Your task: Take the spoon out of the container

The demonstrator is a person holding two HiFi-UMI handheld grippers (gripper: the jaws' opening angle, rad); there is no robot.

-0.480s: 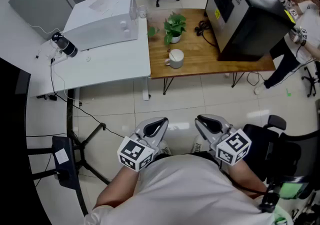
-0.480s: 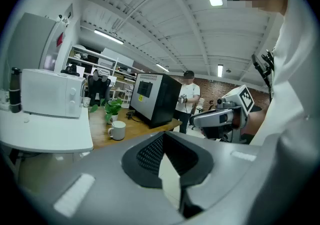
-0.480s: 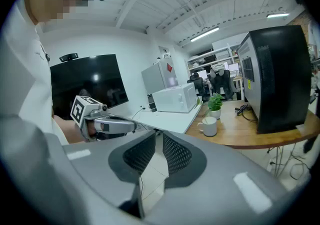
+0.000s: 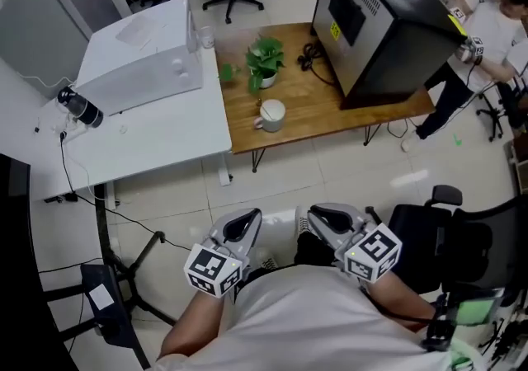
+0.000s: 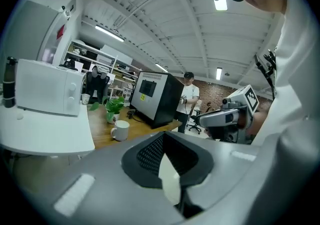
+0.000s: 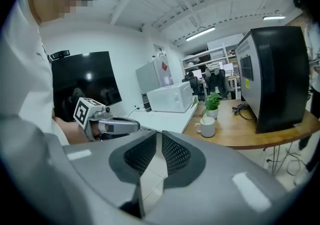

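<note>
A white mug (image 4: 270, 115) stands on the wooden table (image 4: 322, 105), far ahead of me. In the right gripper view a thin handle, perhaps the spoon (image 6: 202, 118), sticks up out of the mug (image 6: 206, 127). Both grippers hang close to my chest, well short of the table. My left gripper (image 4: 247, 218) is shut with nothing in it, and its jaws (image 5: 162, 136) meet. My right gripper (image 4: 318, 214) looks shut and empty too (image 6: 160, 135). The mug (image 5: 120, 130) also shows in the left gripper view.
A potted plant (image 4: 264, 60) stands behind the mug. A big black box (image 4: 375, 19) fills the table's right end. A white microwave (image 4: 140, 52) sits on the white desk (image 4: 157, 138) to the left. A person (image 4: 487, 39) stands at far right, and an office chair (image 4: 450, 233) is beside me.
The head view has shifted, so the tables sit a little lower and further left in the picture. Both grippers stay shut near my chest.
</note>
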